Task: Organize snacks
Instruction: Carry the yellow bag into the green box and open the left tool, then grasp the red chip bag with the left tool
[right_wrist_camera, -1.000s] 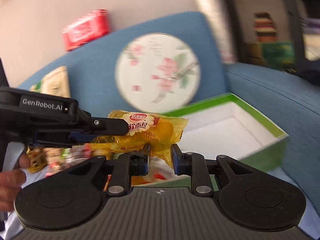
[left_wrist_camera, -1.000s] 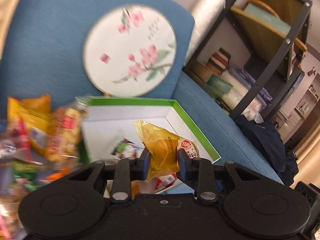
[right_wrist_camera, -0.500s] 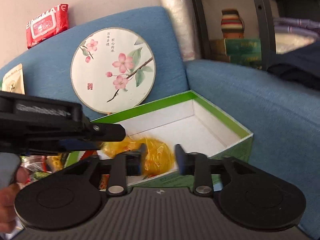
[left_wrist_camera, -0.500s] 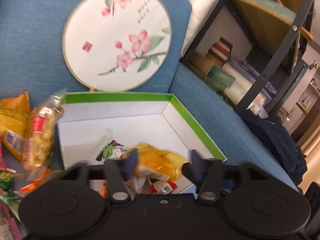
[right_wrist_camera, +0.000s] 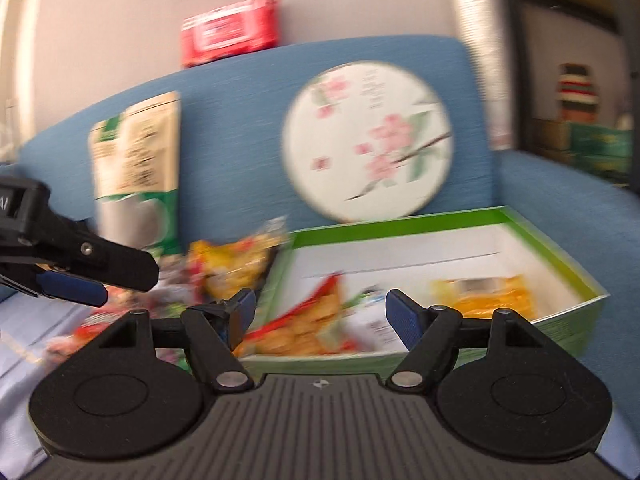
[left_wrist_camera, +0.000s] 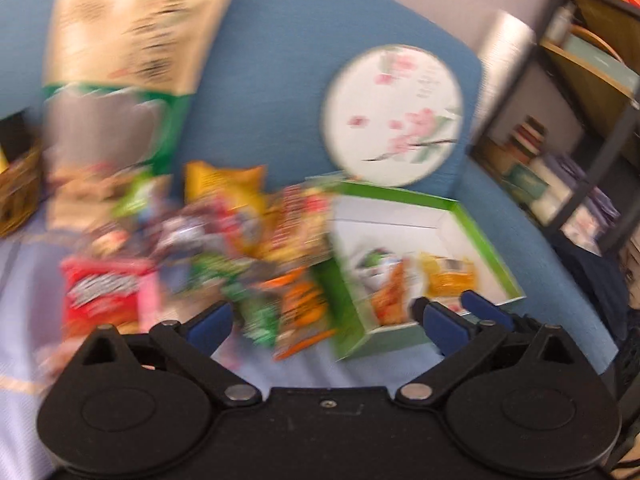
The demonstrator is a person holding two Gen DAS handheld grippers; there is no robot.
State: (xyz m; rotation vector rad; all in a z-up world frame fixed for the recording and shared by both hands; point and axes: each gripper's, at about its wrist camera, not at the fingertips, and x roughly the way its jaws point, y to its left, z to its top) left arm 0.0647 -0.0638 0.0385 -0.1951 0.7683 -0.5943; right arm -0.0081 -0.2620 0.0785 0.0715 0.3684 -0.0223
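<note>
Presently: loose snack packets heaped on the sofa left of the green-rimmed box; yellow packet lies inside. Likely light, crinkly, slippery; best pinched at a sealed edge. My left gripper and right gripper both spread wide, empty.

Bright, even indoor light, heavy motion blur across both views, fisheye bending at edges, no glare

A blue sofa fills the scene. A pale, plain wall rises behind its backrest. Right of the sofa stands a dark metal shelf unit stacked with folded fabrics and boxes. Daylight is soft and even; both views are motion-blurred.
</note>
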